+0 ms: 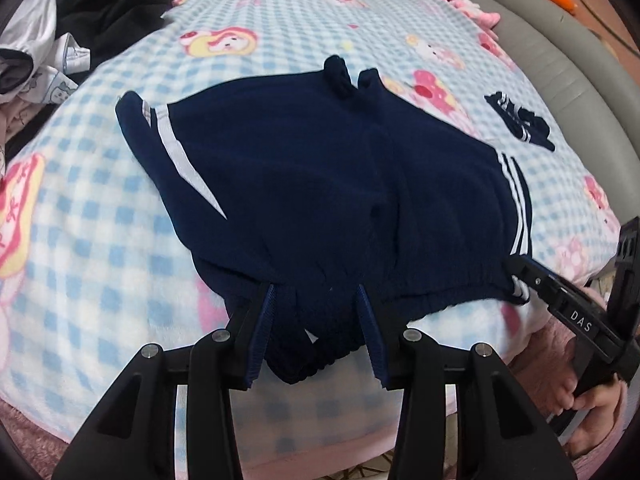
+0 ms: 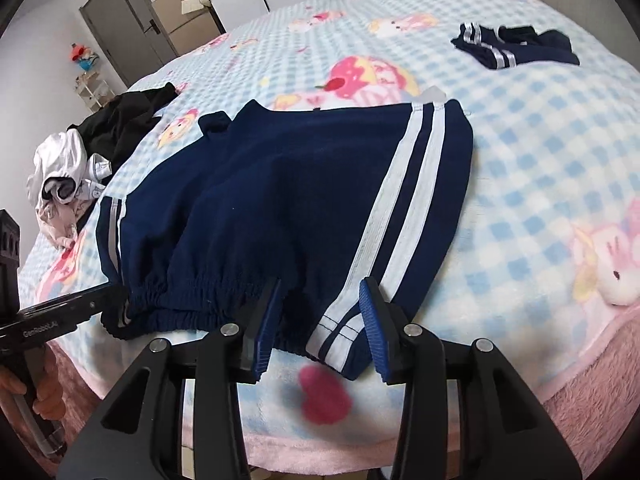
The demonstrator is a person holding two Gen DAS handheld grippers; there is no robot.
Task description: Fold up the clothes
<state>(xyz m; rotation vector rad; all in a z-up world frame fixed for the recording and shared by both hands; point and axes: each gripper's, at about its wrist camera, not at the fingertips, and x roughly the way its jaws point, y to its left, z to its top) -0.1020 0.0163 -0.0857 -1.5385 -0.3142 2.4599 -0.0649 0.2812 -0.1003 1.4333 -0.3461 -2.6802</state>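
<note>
Navy shorts (image 1: 320, 184) with white side stripes lie flat on the checked blanket, elastic waistband toward me. My left gripper (image 1: 316, 292) stands open, its blue pads on either side of the bunched left end of the waistband. My right gripper (image 2: 320, 292) is open too, straddling the striped right corner of the shorts (image 2: 280, 184). Each gripper shows in the other's view: the right gripper (image 1: 516, 270) touches the waistband's right end, and the left gripper (image 2: 114, 298) touches its left end. A hand (image 1: 588, 404) holds the right handle.
A small folded navy garment (image 2: 516, 48) with white stripes lies farther back on the blanket (image 2: 540, 160). A heap of black and white clothes (image 2: 80, 168) sits at the far left. A grey padded bed frame (image 1: 560, 40) curves along the right. The bed's pink edge (image 2: 560, 380) is just below me.
</note>
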